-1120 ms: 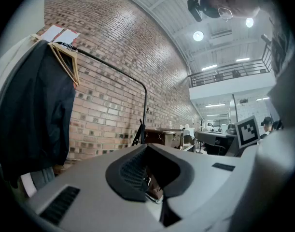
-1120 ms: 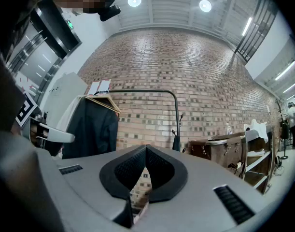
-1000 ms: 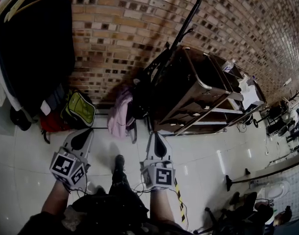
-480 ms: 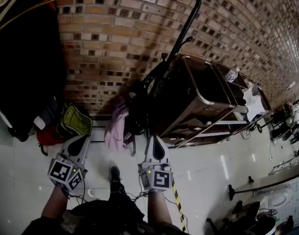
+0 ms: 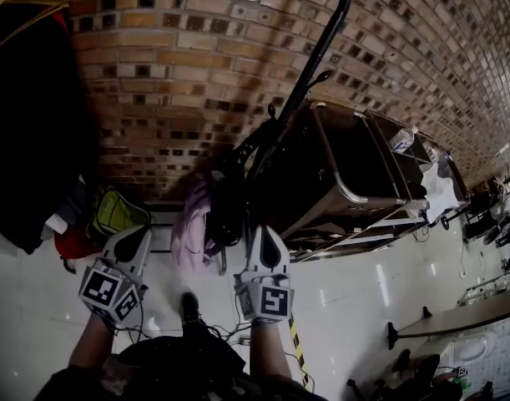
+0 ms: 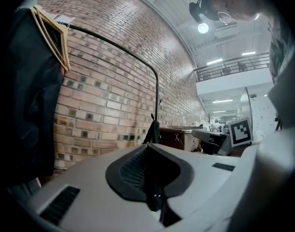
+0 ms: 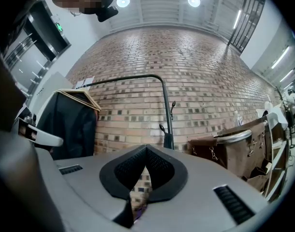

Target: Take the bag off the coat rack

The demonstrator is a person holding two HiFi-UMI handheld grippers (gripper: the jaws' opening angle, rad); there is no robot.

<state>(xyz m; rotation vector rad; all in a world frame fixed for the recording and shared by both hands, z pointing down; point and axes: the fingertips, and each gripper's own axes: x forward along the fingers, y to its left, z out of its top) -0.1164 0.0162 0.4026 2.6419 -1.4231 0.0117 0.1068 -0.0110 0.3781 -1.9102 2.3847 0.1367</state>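
A black coat rack [image 5: 309,78] leans across the brick wall. Low on its pole hang a dark bag [image 5: 228,200] and a pink fabric item [image 5: 188,224]. In the head view my left gripper [image 5: 136,239] and right gripper [image 5: 265,234] are side by side just below them, both shut with nothing between the jaws. The right gripper's tip is close under the dark bag, apart from it. In the left gripper view the rack pole [image 6: 157,98] stands straight ahead over the shut left gripper [image 6: 147,147]. In the right gripper view the pole [image 7: 167,115] rises beyond the shut right gripper [image 7: 146,150].
Black coats on wooden hangers [image 5: 29,140] hang at the left, with a green backpack [image 5: 117,211] and a red bag [image 5: 71,242] below them. A brown cart [image 5: 355,174] stands right of the rack. White tiled floor [image 5: 380,282] lies below, with cables near my feet.
The rack, the bags and the wall have come nearer and shifted in the head view as I moved in. Both grippers stay shut, side by side, now closer under the hanging bags.
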